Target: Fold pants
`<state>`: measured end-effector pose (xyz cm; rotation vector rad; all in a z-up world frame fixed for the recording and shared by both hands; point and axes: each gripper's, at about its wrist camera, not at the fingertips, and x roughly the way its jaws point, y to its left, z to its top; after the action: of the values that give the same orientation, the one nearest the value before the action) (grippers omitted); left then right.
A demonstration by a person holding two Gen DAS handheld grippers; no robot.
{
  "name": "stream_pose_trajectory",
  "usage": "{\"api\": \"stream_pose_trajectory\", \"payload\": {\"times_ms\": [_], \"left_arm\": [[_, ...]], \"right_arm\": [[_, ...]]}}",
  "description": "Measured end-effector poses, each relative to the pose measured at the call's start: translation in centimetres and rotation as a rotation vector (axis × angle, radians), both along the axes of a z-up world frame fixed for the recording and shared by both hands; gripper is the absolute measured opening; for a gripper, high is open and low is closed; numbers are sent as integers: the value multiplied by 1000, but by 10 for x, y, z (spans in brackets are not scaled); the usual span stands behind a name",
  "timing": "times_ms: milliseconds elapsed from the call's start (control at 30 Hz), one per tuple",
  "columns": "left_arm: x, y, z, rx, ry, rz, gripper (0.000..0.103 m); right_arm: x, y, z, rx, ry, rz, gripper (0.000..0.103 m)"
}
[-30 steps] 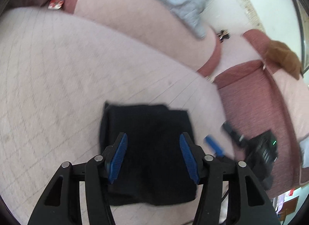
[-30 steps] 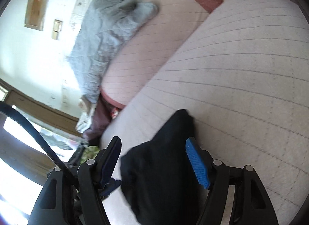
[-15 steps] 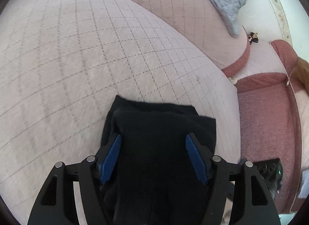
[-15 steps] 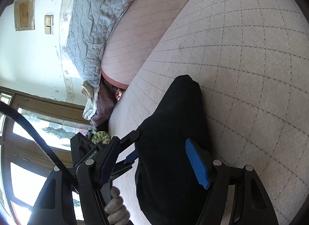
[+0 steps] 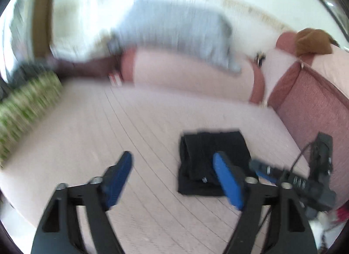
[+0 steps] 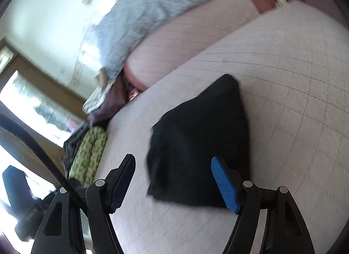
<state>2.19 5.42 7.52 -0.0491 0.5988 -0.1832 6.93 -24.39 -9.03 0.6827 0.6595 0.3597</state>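
The black pants (image 5: pixel 202 162) lie folded into a small flat rectangle on the pink quilted sofa seat (image 5: pixel 135 127). They also show in the right wrist view (image 6: pixel 200 140). My left gripper (image 5: pixel 174 175) is open and empty, raised above the seat, left of and nearer than the pants. My right gripper (image 6: pixel 174 179) is open and empty, held above the near edge of the pants; it also shows at the right of the left wrist view (image 5: pixel 261 170). Both views are motion-blurred.
A grey quilted blanket (image 5: pixel 178 29) drapes over the sofa back. A green patterned cushion (image 5: pixel 26 110) lies at the left end of the seat. A dark red armrest (image 5: pixel 309 105) stands at the right, with a brown item (image 5: pixel 312 42) on top.
Both grippers have pulled up and back from the folded pants, which stay flat on the seat. The left gripper has swung left, so the pants now sit off its right finger.
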Motion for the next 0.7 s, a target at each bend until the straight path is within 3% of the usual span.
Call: {"api": "stream_pose_trajectory", "payload": {"times_ms": [33, 133, 233, 300, 400, 700], "left_arm": [[-15, 1, 8, 9, -64, 22, 102], [-55, 2, 26, -4, -241, 66, 103], [-71, -1, 26, -13, -295, 99, 103], [-68, -12, 19, 14, -285, 92, 103], [-53, -33, 3, 85, -203, 26, 103], [-2, -39, -74, 140, -31, -55, 103]], "right_arm": [[-16, 7, 6, -38, -28, 2, 78], [-59, 19, 18, -137, -89, -11, 80], [-92, 22, 24, -243, -130, -51, 85], [-106, 22, 24, -320, -142, -88, 86], [-111, 22, 17, -383, -117, -123, 88], [-89, 17, -36, -371, 44, -177, 88]]}}
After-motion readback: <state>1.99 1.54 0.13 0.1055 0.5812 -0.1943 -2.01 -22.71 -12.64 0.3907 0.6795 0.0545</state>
